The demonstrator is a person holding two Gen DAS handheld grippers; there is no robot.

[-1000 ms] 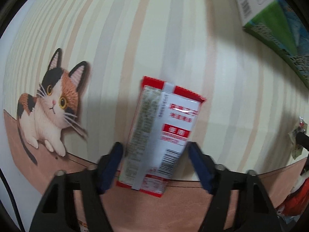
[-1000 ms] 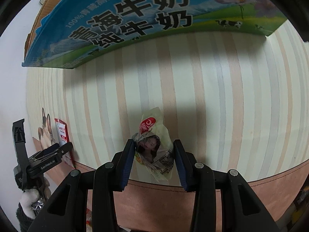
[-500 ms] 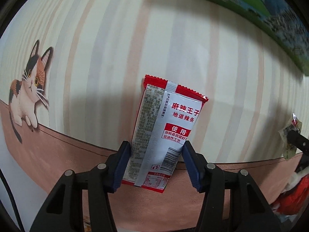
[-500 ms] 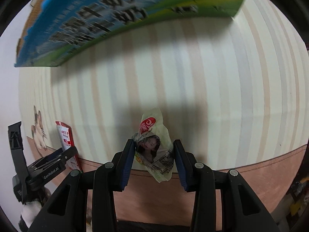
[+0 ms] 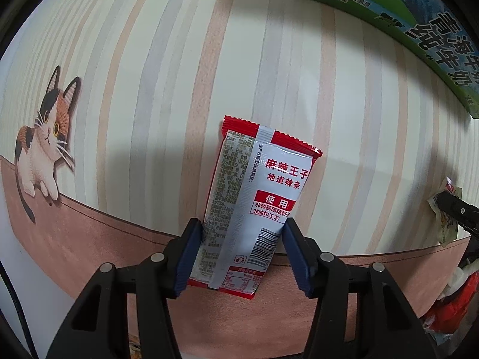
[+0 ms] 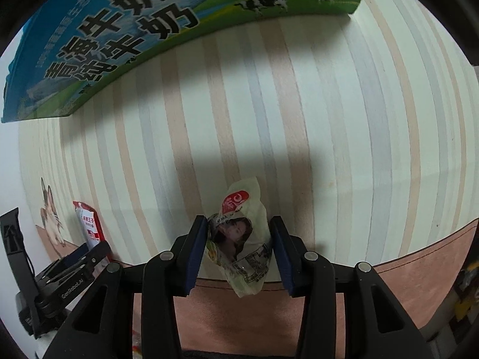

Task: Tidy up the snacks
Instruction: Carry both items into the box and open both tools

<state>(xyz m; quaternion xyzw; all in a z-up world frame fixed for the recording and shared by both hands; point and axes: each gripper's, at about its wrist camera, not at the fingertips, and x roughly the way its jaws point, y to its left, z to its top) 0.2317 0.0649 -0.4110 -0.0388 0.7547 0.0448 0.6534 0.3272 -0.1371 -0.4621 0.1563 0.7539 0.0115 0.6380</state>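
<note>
My left gripper (image 5: 241, 254) is shut on a red and silver snack packet (image 5: 257, 197) and holds it above the striped tablecloth (image 5: 149, 74). My right gripper (image 6: 238, 254) is shut on a pale green snack pouch (image 6: 242, 239) with a woman's face printed on it, also above the cloth. The pouch shows at the right edge of the left wrist view (image 5: 446, 212). The red packet (image 6: 88, 224) and the left gripper (image 6: 74, 260) show at the left of the right wrist view.
A blue and green milk carton box (image 6: 134, 39) stands at the back of the table, also in the left wrist view (image 5: 419, 15). A cat picture (image 5: 42, 143) is printed on the cloth at the left. Red packaging (image 5: 455, 305) lies past the table's front edge at the right.
Both grippers have moved forward over the cloth toward the milk box with their snacks still held. The left gripper closed on the packet a second ago and stays shut.
</note>
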